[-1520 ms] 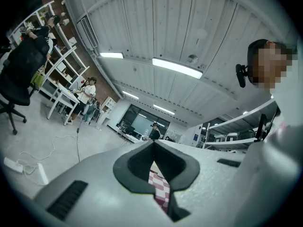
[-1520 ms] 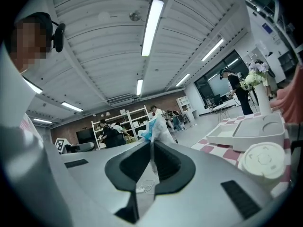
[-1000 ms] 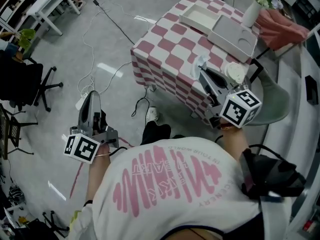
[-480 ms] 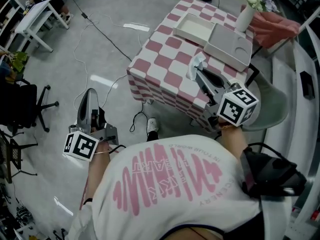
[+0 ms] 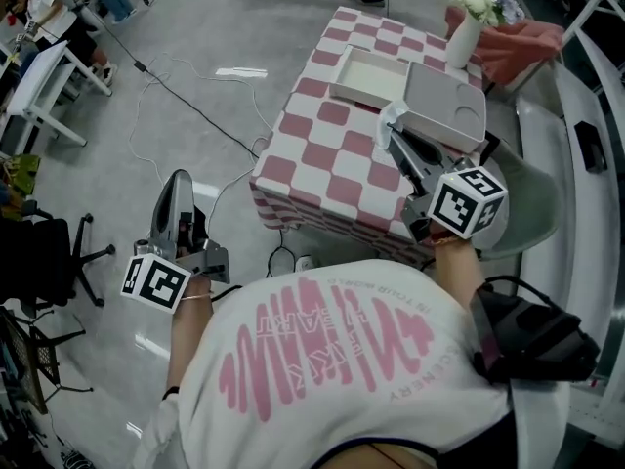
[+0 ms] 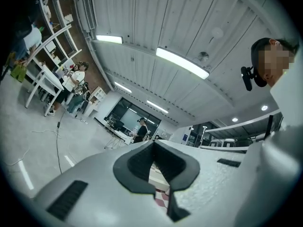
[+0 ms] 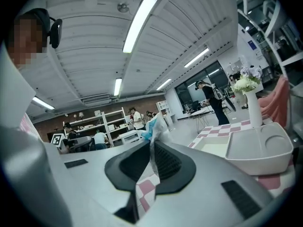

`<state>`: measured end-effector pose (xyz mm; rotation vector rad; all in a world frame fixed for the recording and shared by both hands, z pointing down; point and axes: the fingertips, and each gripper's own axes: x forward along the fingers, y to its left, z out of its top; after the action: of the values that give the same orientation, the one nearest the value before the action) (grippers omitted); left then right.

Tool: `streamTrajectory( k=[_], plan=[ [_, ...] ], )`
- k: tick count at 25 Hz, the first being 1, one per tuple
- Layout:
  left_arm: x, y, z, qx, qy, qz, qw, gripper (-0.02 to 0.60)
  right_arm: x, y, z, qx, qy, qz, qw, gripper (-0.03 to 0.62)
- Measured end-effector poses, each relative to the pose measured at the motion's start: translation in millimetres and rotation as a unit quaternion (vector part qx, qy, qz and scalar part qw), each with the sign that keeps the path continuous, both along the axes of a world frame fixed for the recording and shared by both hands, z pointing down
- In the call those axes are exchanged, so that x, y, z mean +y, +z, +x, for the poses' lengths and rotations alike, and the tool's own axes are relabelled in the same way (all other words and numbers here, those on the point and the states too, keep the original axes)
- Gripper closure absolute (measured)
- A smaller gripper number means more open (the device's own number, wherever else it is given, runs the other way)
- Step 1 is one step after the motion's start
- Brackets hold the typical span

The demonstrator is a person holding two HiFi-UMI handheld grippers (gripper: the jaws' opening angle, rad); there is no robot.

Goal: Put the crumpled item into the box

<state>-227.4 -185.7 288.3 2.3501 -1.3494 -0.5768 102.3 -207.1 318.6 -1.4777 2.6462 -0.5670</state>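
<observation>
Far left in the head view: white desk at the edge, dark office chair below it, grey floor crossed by thin cables. Next, left gripper, held out over bare floor, well apart from the checkered surface. Jaws together at the tips, nothing between them. Lower down, white shirt with pink print, filling the bottom of the view.

Centre: pink-and-white checks of the surface, with an open white box toward the far side, its inside bare. Just right of the box, touching it or nearly so (hard to judge from above), a grey tray with a round recess at one corner.

Right gripper stretched in over the near right part of the surface, pointing toward where box and tray meet. Clamped on the crumpled item: pale, wrinkled, with a blue patch, pinched low down and sticking up past the jaw tips. Held above the surface, just beside the near right corner of the box, not inside it.

Farther right, at the back corner: white vase of pale flowers, upright, and a salmon cloth draped beside it.
</observation>
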Motion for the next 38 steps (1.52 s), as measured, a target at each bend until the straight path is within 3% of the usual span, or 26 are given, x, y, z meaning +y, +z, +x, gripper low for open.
streamTrajectory(
  k=[5, 12, 20, 27, 34, 38],
  plan=[
    [-42, 8, -17, 0.007, 0.019, -0.004, 0.9998, 0.574, -33, 11, 7, -0.009, 0.046, -0.013, 0.999, 0.566],
    [-99, 26, -51, 0.032, 0.011, -0.023, 0.9992, 0.574, -86, 22, 17, -0.038, 0.096, -0.027, 0.994, 0.566],
    [-150, 54, -62, 0.021, 0.032, -0.056, 0.9977, 0.574, -141, 44, 31, -0.002, 0.137, -0.051, 0.989, 0.565],
    [-160, 87, -61, 0.018, 0.047, -0.092, 0.9944, 0.574, -182, 77, 54, 0.004, 0.166, -0.094, 0.982, 0.565],
    [-153, 120, -87, 0.031, 0.018, -0.128, 0.9911, 0.574, -228, 99, 66, 0.101, 0.162, -0.125, 0.974, 0.565],
    [-142, 140, -96, 0.034, 0.002, -0.161, 0.9864, 0.574, -250, 120, 77, 0.156, 0.17, -0.149, 0.962, 0.565]
  ],
)
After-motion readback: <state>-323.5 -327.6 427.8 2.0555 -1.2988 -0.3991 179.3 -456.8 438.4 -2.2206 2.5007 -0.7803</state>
